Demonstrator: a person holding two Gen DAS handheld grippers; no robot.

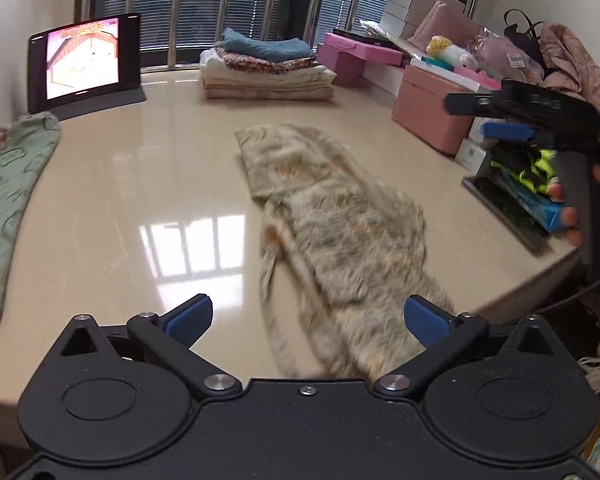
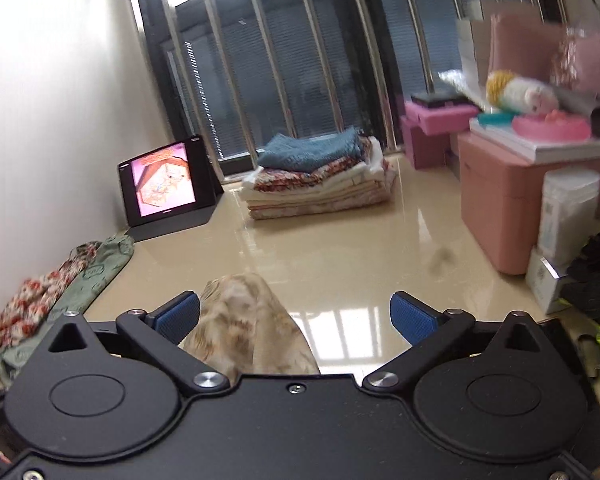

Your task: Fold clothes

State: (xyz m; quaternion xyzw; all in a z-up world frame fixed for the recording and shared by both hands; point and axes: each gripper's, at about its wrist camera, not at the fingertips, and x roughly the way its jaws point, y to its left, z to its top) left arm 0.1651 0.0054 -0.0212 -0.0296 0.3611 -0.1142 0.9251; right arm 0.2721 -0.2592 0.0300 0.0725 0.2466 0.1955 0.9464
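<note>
A beige patterned garment (image 1: 332,216) lies lengthwise on the glossy beige table (image 1: 140,184), its near end blurred between my left fingers. My left gripper (image 1: 306,318) is open above that near end and holds nothing. My right gripper (image 2: 296,316) is open and empty; the garment's far end (image 2: 244,320) shows below it beside its left finger. The right gripper also shows in the left wrist view (image 1: 500,120), raised at the right, held by a hand. A stack of folded clothes (image 1: 266,68) sits at the table's far side, and shows in the right wrist view (image 2: 316,176).
A green garment (image 1: 8,200) and a red floral one (image 2: 32,308) lie at the table's left edge. A lit tablet (image 1: 84,60) stands at the far left. Pink boxes (image 1: 432,116) and clutter line the right side, with a black tray (image 1: 504,208) of items.
</note>
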